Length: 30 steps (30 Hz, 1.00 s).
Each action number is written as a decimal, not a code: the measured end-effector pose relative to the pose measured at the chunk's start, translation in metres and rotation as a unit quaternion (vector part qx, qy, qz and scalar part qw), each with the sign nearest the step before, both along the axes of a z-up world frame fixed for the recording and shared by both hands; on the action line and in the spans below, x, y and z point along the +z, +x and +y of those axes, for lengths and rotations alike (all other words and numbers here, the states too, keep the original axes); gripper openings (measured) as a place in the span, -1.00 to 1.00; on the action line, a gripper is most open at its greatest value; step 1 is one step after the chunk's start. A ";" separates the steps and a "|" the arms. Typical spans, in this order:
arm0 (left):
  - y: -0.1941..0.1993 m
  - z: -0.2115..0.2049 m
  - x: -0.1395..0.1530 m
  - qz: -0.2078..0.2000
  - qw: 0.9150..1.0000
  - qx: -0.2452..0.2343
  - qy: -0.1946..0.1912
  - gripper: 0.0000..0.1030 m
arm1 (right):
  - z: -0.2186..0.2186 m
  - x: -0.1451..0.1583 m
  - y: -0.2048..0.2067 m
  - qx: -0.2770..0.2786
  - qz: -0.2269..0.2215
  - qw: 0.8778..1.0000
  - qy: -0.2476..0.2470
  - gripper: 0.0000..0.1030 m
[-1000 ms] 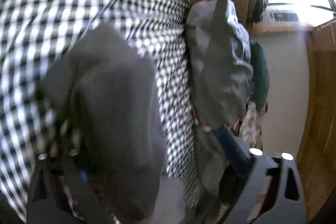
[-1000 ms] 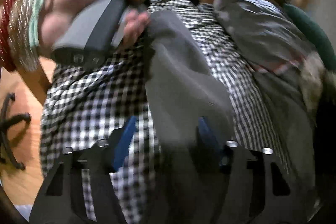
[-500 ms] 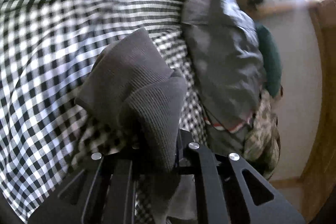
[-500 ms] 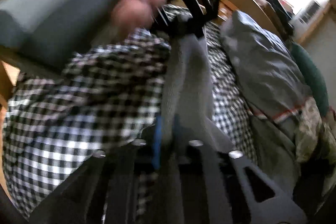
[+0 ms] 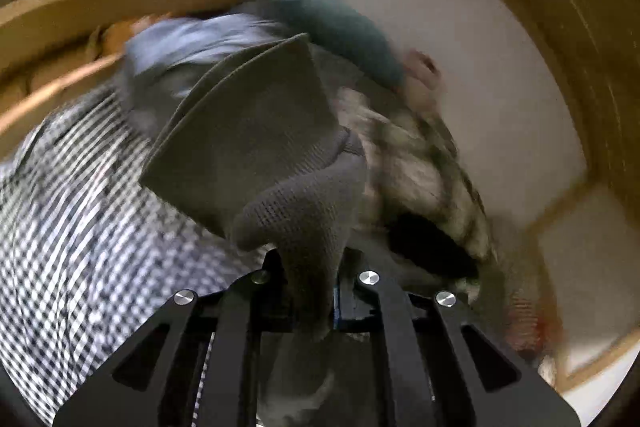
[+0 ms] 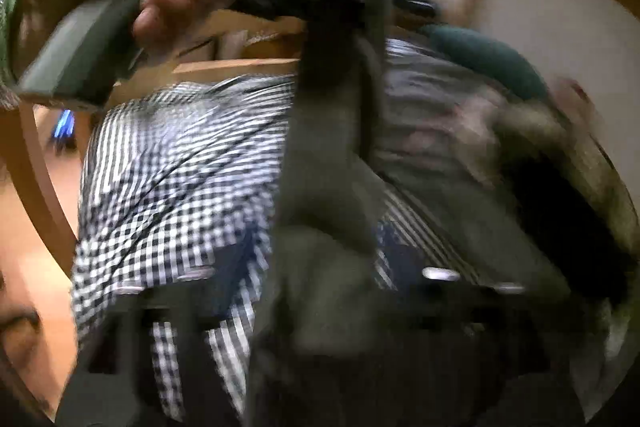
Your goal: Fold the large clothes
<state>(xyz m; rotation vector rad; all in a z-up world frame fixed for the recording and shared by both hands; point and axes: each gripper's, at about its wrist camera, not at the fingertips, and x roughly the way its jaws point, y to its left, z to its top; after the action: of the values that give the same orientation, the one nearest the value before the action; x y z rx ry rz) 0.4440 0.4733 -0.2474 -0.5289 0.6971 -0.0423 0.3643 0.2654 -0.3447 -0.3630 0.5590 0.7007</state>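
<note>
The left tool (image 5: 310, 287) is clamping one end of the grey knit garment (image 5: 256, 131), which is hanging lengthwise down toward the right tool (image 6: 316, 275). Its jaws have just been opening, standing apart around the lower end above the checked bedsheet (image 6: 160, 187).

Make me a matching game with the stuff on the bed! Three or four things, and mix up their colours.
Things:
1. knitted garment
2. bed cover
3. pillow
4. bed frame

Colours:
A. dark green
B. brown wood
C. grey
D. black and white checks

Pairs: 1-C, 2-D, 3-A, 4-B
</note>
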 end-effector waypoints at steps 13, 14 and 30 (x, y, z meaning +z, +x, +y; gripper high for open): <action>-0.044 -0.378 -0.085 0.063 0.938 -0.311 0.137 -0.74 | -0.378 0.028 -0.033 -0.415 0.054 0.908 0.022 0.62; -0.051 -0.402 -0.107 0.085 0.929 -0.329 0.148 -0.72 | -0.392 0.028 -0.034 -0.425 0.052 0.903 0.026 0.69; -0.135 -0.393 -0.091 0.172 0.947 -0.271 0.030 0.79 | -0.423 -0.059 -0.012 -0.387 0.293 0.856 0.180 0.81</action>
<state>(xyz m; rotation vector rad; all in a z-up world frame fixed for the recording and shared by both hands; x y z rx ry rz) 0.3089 0.0799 -0.3388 -0.2738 1.1687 -0.4513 0.3520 -0.1577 -0.4037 0.4486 1.0493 0.0959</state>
